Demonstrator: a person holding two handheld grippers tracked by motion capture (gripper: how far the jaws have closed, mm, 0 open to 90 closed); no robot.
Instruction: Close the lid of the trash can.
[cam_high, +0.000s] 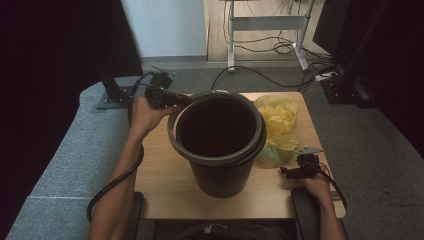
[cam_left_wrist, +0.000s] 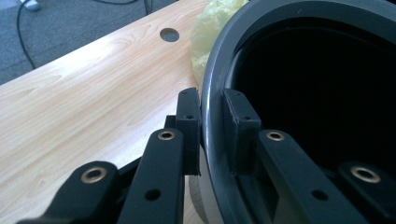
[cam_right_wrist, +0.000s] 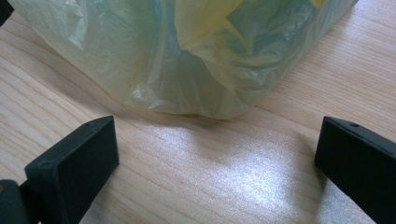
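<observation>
Left gripper (cam_high: 186, 100) pinches the bin's loose rim ring (cam_high: 175, 137), likely lifting it so the yellow bag (cam_high: 278, 120) fits; right gripper (cam_high: 285, 172) waits wide open.

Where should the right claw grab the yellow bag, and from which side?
Take the yellow bag by its crumpled upper folds, coming from above on the side away from the bin. The bottom bulges flat on the table, offering little to pinch. The right claw stands open, low in front of it.
</observation>
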